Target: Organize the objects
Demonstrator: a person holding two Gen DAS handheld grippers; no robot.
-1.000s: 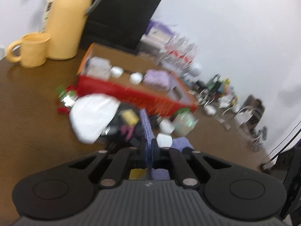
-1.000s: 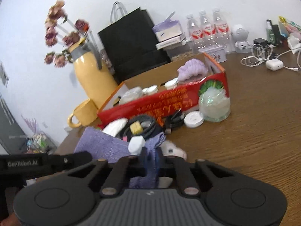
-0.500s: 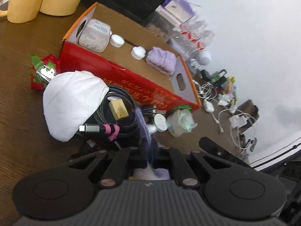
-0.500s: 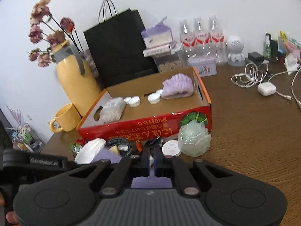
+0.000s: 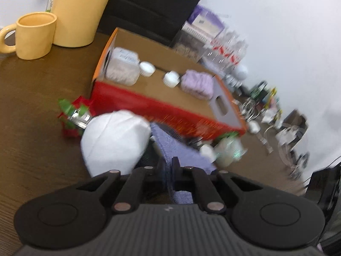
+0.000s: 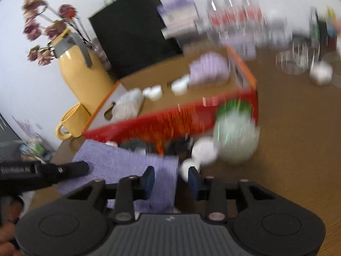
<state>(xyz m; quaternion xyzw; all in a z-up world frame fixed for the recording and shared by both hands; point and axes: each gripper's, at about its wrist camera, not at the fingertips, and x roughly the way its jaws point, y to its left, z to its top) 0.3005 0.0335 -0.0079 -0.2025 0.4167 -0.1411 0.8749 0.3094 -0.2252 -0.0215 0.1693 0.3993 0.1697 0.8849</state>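
Left claw (image 5: 168, 166) clamped on purple cloth (image 5: 181, 149) | right claw (image 6: 171, 176) just parted, cloth between, unpressed | red box (image 6: 170, 123) print and side-arm label blurred (unreadable) | bench (image 5: 32, 106) brown

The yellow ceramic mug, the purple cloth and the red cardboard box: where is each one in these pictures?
yellow ceramic mug (image 5: 35, 36): left wrist view, on its outer wall.
purple cloth (image 6: 127, 162): right wrist view, on its flat spread part.
red cardboard box (image 6: 166, 121): right wrist view, on its red front wall.

A cloth (image 6: 127, 162) is spread on the desk (image 6: 298, 128) before the box (image 6: 170, 123); a mug (image 5: 35, 35) is set beside the flask (image 5: 81, 10).
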